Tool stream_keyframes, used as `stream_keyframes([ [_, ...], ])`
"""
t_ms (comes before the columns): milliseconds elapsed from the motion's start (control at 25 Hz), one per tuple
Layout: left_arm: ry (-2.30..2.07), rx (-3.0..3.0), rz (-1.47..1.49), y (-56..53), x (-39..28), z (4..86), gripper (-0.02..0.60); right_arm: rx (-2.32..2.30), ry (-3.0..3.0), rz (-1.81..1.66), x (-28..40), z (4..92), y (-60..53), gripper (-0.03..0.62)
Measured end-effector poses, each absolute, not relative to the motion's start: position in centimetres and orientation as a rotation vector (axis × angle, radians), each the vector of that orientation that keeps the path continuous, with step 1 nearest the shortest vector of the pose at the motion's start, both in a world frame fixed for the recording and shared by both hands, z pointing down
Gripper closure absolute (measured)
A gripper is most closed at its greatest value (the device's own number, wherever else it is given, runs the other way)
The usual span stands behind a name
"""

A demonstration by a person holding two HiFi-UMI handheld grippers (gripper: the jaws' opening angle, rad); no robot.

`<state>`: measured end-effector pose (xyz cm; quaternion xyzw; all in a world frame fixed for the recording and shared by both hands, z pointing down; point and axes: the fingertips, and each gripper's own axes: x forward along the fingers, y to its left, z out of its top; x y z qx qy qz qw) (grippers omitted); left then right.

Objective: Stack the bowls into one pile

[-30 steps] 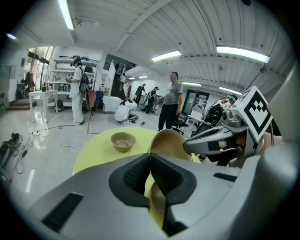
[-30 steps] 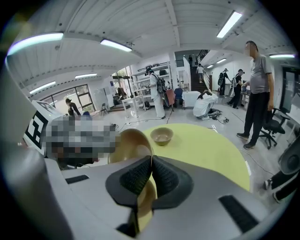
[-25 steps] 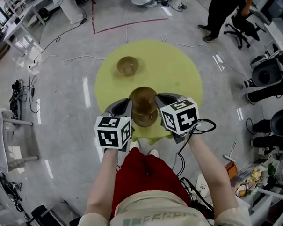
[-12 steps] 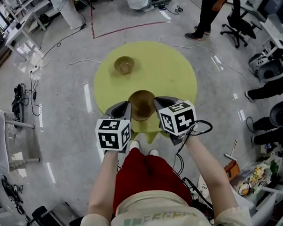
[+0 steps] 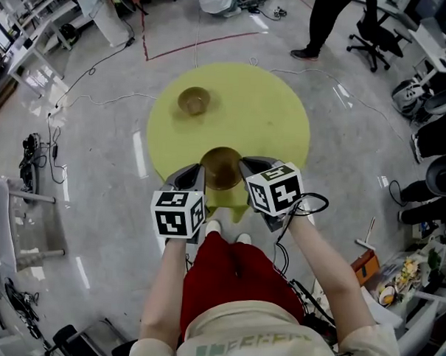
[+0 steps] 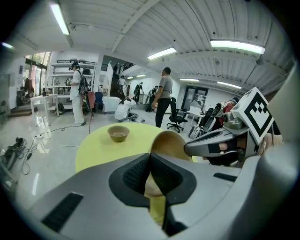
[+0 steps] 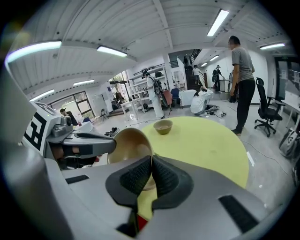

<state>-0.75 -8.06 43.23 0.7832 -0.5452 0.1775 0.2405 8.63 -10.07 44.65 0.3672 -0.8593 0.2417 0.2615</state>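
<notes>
A tan bowl (image 5: 222, 166) hangs over the near part of the round yellow table (image 5: 270, 116), held by its rim from both sides. My left gripper (image 5: 199, 173) is shut on the bowl's left rim (image 6: 171, 143). My right gripper (image 5: 245, 168) is shut on the right rim (image 7: 127, 144). A second tan bowl (image 5: 193, 100) stands upright and alone on the far left of the table; it also shows in the left gripper view (image 6: 118, 133) and the right gripper view (image 7: 162, 126).
Cables (image 5: 101, 94) trail over the glossy grey floor around the table. A person's legs (image 5: 322, 19) and office chairs (image 5: 377, 33) are beyond the table at the far right. Shelving (image 5: 31, 18) lines the far left, and red tape (image 5: 192, 47) marks the floor.
Both grippers keep their hold on the bowl and have shifted only slightly. The person at the far right has stepped further away.
</notes>
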Motion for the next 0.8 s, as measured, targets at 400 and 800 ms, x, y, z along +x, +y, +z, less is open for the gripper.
stream_keyframes([
  [400, -1.456, 2.112, 0.522, -8.5, -1.4, 45.6, 0.555, 0.999, -2.28, 0.71, 8.0, 47.3, -10.4, 0.553],
  [800, -1.41, 2.087, 0.55, -9.3, -1.9, 47.7, 0.555, 1.001, -2.224, 0.751, 7.6, 49.4, -11.0, 0.553],
])
